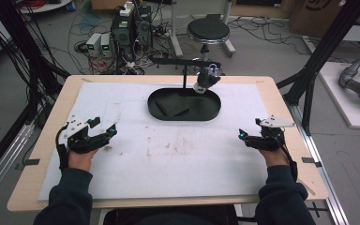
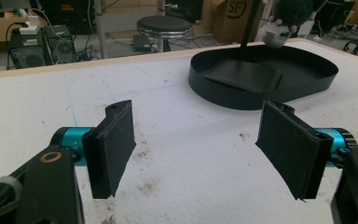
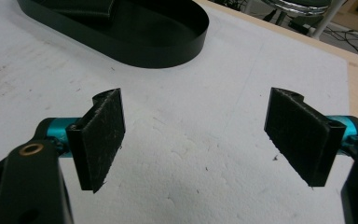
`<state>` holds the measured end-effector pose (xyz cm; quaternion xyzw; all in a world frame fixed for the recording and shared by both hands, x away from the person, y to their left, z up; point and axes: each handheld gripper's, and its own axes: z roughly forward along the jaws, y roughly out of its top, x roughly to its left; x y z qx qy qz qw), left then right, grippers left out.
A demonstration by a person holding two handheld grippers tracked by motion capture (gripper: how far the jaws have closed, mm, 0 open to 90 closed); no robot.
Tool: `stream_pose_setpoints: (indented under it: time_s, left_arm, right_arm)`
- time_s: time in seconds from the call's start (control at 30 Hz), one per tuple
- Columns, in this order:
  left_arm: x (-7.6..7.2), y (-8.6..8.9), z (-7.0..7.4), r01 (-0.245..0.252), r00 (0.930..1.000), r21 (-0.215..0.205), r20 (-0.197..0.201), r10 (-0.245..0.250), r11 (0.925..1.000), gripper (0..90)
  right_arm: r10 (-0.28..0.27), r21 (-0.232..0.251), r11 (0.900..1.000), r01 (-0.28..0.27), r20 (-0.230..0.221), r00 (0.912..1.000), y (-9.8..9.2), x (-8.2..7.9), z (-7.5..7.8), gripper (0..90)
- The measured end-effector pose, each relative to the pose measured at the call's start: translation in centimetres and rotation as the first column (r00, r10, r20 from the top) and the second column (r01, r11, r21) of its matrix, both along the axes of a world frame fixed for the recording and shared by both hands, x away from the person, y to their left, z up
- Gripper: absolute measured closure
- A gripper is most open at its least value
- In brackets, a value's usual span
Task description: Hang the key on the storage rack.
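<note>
A black oval tray (image 1: 211, 110) stands at the far middle of the white mat, with a flat black folded piece (image 1: 172, 104) lying inside it. In the left gripper view the tray (image 2: 307, 79) and the piece (image 2: 242, 74) lie ahead to the right. My left gripper (image 1: 113, 130) rests low at the mat's left side, jaws wide apart with nothing between the pads (image 2: 114, 144). At the mat's right side my right gripper (image 1: 242, 136) is open as well, its pads (image 3: 103, 135) bare above the white mat, and the tray (image 3: 168, 44) lies ahead to its left.
A black stand with a small device (image 1: 207, 77) on its arm rises behind the tray. The white mat (image 1: 168, 154) covers most of the wooden table (image 1: 42, 159). A stool (image 1: 208, 32), computers and cables stand on the floor beyond. A dark frame post (image 1: 309, 79) is at the right.
</note>
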<state>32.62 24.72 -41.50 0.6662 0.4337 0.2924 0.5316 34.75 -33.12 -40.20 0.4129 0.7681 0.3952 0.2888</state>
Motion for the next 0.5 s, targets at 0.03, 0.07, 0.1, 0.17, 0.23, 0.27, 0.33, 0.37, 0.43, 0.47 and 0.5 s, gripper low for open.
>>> stream_pose_setpoints:
  time_s: [0.03,0.07,0.1,0.17,0.23,0.27,0.33,0.37,0.43,0.47,0.5]
  left_arm:
    - [-0.01,-0.05,-0.02,0.001,1.0,0.0,0.0,-0.001,1.0,27.1]
    - [-0.03,-0.08,-0.02,0.0,1.0,0.009,-0.003,0.0,1.0,27.1]
    - [-0.03,-0.13,-0.03,0.001,1.0,0.008,-0.002,-0.001,1.0,27.1]
    - [-0.07,-0.15,-0.03,0.003,1.0,0.015,-0.002,-0.003,0.9999,27.1]
    - [-0.08,-0.17,-0.04,0.005,1.0,0.018,-0.002,-0.005,0.9998,27.1]
    - [-0.06,-0.2,-0.08,0.004,1.0,0.017,-0.002,-0.004,0.9998,27.1]
    - [0.0,-0.2,-0.14,0.009,1.0,0.026,-0.003,-0.009,0.9996,27.1]
    - [0.02,-0.24,-0.16,0.01,0.9999,0.025,-0.003,-0.01,0.9996,27.1]
    - [0.05,-0.27,-0.18,0.011,0.9999,0.029,-0.005,-0.01,0.9995,27.1]
    - [0.07,-0.27,-0.2,0.012,0.9999,0.03,-0.005,-0.012,0.9995,27.1]
    - [0.08,-0.28,-0.21,0.012,0.9999,0.03,-0.006,-0.012,0.9995,27.1]
  right_arm:
    - [-0.002,0.002,1.0,0.002,-0.004,1.0,0.0,-0.13,-0.01,20.7]
    - [-0.001,0.004,1.0,0.001,-0.003,1.0,-0.02,-0.22,-0.01,20.7]
    - [0.0,0.004,1.0,0.0,-0.002,1.0,-0.03,-0.36,-0.02,20.7]
    - [-0.003,-0.001,1.0,0.003,-0.001,1.0,-0.07,-0.47,-0.01,20.7]
    - [-0.008,0.0,1.0,0.008,-0.001,1.0,-0.12,-0.51,-0.01,20.7]
    - [-0.01,0.0,1.0,0.01,-0.002,0.9999,-0.15,-0.5,-0.04,20.7]
    - [-0.015,0.0,1.0,0.015,-0.008,0.9999,-0.17,-0.46,-0.15,20.7]
    - [-0.016,-0.002,1.0,0.016,-0.012,0.9998,-0.19,-0.44,-0.2,20.7]
    - [-0.02,-0.008,1.0,0.02,-0.011,0.9997,-0.21,-0.38,-0.28,20.7]
    - [-0.022,-0.006,1.0,0.022,-0.014,0.9997,-0.18,-0.38,-0.3,20.7]
    - [-0.022,-0.009,1.0,0.022,-0.012,0.9997,-0.18,-0.39,-0.3,20.7]
